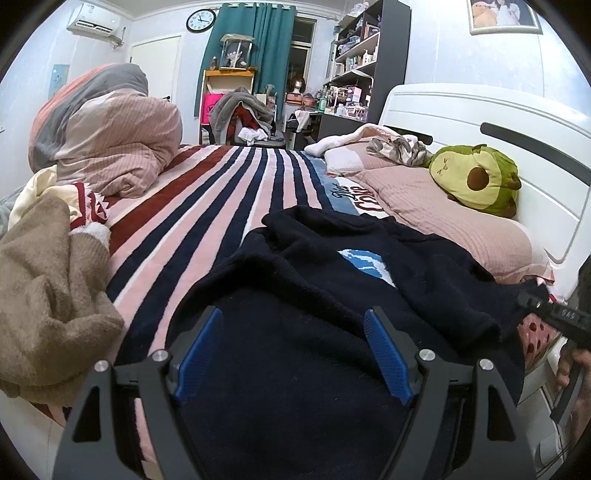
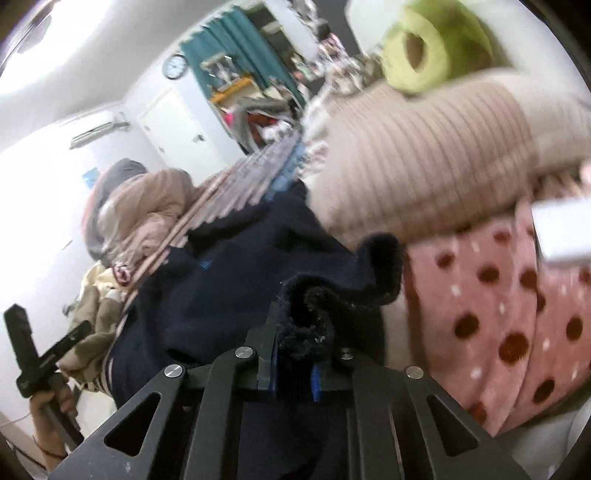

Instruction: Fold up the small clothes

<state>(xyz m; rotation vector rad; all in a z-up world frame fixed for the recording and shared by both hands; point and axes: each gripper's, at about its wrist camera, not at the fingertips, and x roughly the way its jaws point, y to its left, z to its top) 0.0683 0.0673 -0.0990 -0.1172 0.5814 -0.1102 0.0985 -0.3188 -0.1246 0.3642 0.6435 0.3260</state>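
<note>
On the striped pink, navy and red bed cover (image 1: 192,206), a tan fuzzy garment (image 1: 48,295) lies left; the left claw (image 1: 293,354) gapes wide over the dark navy fleece garment (image 1: 332,280); the right claw (image 2: 295,369) is clamped on its bunched edge, beside a pink polka-dot cloth (image 2: 498,314).

We are in a home bedroom: a bed with a striped blanket (image 1: 207,206), pink pillows (image 1: 443,206), an avocado plush toy (image 1: 476,181), a wall clock (image 1: 201,20), teal curtains (image 1: 255,37) and cluttered shelves (image 1: 362,55).
</note>
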